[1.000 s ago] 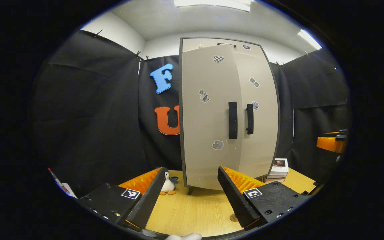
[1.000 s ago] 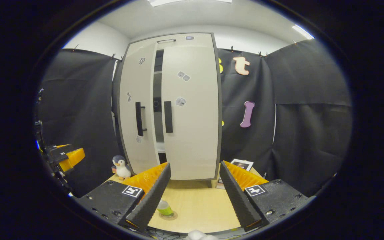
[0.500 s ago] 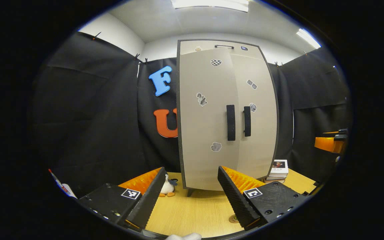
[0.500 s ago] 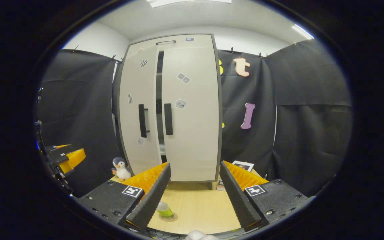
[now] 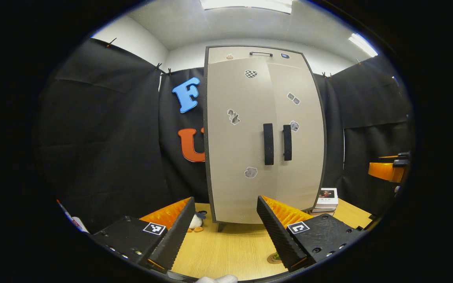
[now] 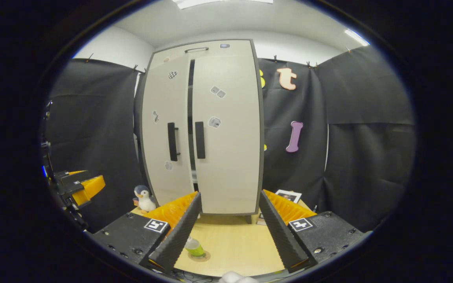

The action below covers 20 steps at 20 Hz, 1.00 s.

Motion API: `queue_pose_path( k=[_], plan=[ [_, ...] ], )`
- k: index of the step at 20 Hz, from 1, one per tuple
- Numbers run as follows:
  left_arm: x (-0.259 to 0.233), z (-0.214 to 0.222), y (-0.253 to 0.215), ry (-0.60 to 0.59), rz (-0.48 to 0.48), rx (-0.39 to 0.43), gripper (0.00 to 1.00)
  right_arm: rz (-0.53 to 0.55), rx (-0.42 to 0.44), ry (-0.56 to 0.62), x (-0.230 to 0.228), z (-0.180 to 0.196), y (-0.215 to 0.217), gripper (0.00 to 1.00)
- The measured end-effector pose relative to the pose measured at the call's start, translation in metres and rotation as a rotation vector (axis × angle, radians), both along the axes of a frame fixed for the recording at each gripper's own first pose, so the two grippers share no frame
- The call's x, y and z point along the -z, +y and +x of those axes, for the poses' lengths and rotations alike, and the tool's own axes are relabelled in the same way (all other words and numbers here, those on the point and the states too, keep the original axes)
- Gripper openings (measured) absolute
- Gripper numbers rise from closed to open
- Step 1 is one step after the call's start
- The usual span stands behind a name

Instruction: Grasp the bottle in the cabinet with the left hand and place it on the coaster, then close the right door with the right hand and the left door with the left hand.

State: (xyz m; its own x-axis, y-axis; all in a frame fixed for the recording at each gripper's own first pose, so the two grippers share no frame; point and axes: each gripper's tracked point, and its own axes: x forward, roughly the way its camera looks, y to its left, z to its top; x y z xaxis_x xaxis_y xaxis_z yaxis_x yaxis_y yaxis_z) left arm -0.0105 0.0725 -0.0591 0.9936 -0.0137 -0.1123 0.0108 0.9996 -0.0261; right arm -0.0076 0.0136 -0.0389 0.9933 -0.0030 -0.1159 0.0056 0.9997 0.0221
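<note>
Bottle (image 6: 194, 247): a small green bottle with a pale cap end, on the bench close in front of the right claw, partly hidden behind that claw's left finger. It sits on the coaster, and its long axis leans toward the upper left of the right gripper view; whether it truly stands upright cannot be told through the fisheye.
Coaster (image 6: 203, 256): a thin round brown disc under the bottle; in the left gripper view only its edge (image 5: 270, 259) peeks out beside the finger.
Cabinet (image 5: 246, 102): a tall beige cabinet with a dark frame, long axis vertical, standing on the bench.
Right door (image 6: 226, 129): flush with the frame.
Left door (image 6: 163, 129): nearly closed; a narrow dark gap separates it from the right door.
Handles (image 5: 268, 144): two black vertical bars, side by side at the meeting edges.
Writing: small stickers dot both doors, too small to read.
Left claw (image 5: 225, 228): fingers apart, holding nothing, short of the cabinet; also seen from the right gripper view (image 6: 81, 186).
Right claw (image 6: 229, 228): fingers apart, empty, above the bench (image 6: 234, 243).
Penguin toy (image 6: 145, 198): beside the cabinet's left foot.
Books (image 5: 326, 198): a low stack by the cabinet's right side.
</note>
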Motion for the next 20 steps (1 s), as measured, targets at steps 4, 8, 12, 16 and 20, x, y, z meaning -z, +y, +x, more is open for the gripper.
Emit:
queue_pose_path(
  k=[4,8,12,16,20],
  plan=[
    [0.0,0.003,-0.003,-0.001,-0.006,0.0,0.96,0.003,0.005,-0.002,-0.001,0.002,-0.003,0.97],
    [-0.002,0.006,-0.003,-0.004,-0.003,-0.001,0.96,0.012,0.0,-0.001,-0.002,0.004,-0.003,0.97],
    [-0.004,0.007,-0.003,-0.005,-0.002,0.0,0.96,0.008,-0.014,0.001,-0.002,0.007,0.001,0.97],
    [-0.005,0.009,-0.003,-0.006,-0.002,0.002,0.96,0.001,-0.027,0.0,-0.004,0.008,0.006,0.97],
    [-0.006,0.009,-0.001,-0.007,-0.005,0.0,0.96,-0.002,-0.035,-0.003,-0.006,0.01,0.01,0.97]
  ],
)
